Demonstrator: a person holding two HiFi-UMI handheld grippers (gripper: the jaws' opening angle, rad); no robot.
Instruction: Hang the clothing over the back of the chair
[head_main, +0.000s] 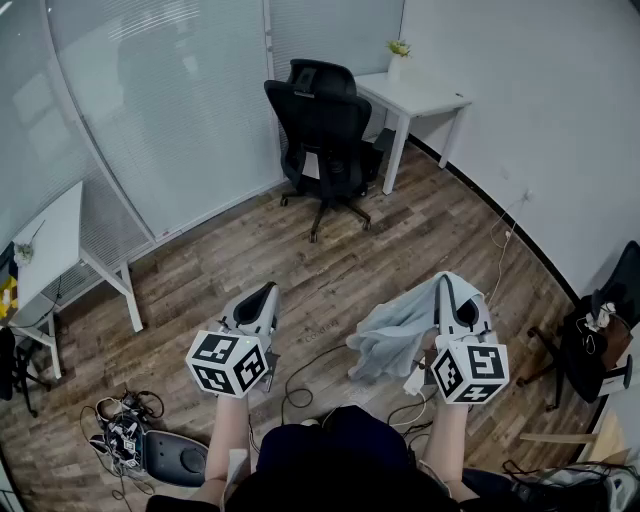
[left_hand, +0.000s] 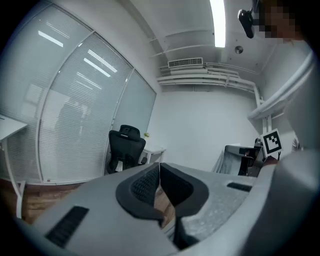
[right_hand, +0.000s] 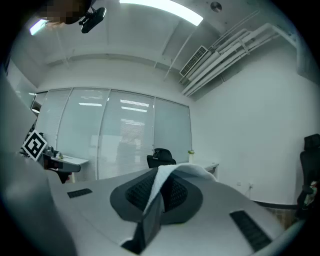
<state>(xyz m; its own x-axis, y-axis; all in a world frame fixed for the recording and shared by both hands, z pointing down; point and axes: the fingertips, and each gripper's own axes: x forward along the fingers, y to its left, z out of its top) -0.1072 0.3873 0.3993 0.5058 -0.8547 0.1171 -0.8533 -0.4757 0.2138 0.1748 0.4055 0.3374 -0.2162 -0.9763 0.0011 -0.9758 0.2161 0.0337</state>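
since only the right claw has the pale grey garment, clenched on a single fold with the rest hanging in a bunch above the wooden floor, that one pinch looks like the weak spot: a swing or a tug could pull the fold free. the left claw is clenched on nothing, pads meeting, just beside the cloth. it would have to release before taking a second edge. without a second hold the garment may land on the black office chair as a lump and slide off. the chair stands well apart, at the far side of the floor by the white surface, seemingly seat towards the person, so reaching its back could be awkward. its base looks wheeled, so a push might roll it away. loose cables lie on the floor just ahead and could catch a foot or a trailing hem.
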